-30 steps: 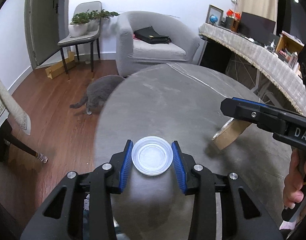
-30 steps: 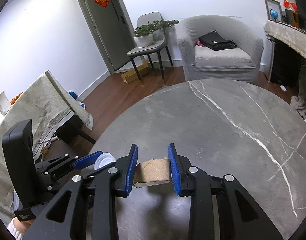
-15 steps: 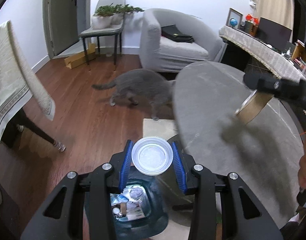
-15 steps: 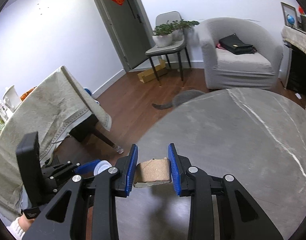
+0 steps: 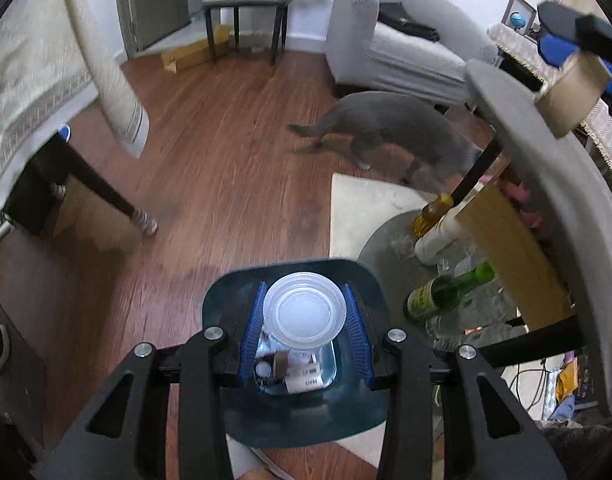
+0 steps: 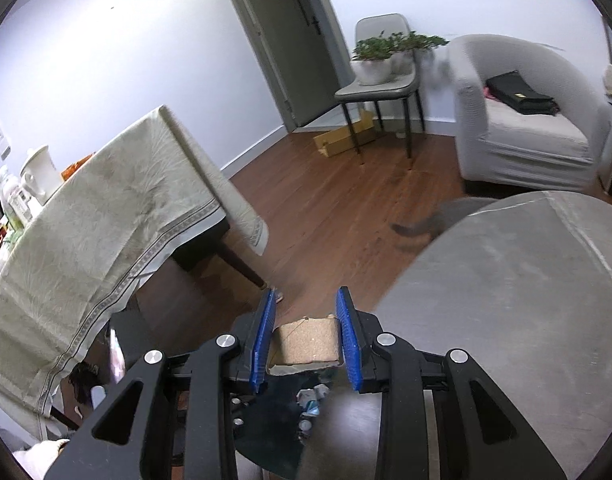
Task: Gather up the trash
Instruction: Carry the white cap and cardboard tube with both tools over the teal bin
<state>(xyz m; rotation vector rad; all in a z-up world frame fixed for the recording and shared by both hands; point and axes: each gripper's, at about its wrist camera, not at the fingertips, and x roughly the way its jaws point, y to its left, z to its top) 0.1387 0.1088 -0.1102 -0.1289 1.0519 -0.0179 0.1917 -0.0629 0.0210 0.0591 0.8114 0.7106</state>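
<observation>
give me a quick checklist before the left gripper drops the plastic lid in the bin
1. Lid held: the left gripper is shut on the clear plastic lid - ok.
2. Lid over the opening: it hangs above the dark bin, with trash visible inside below it - ok.
3. Room in the bin: trash sits low inside - ok.
4. Cat clear of the bin: it is on the floor beyond the mat, away from the bin - ok.
5. Right gripper ready for its turn: shut on the cardboard piece, bin showing just below it - ok.
6. Height of the drop - cannot tell.
</observation>
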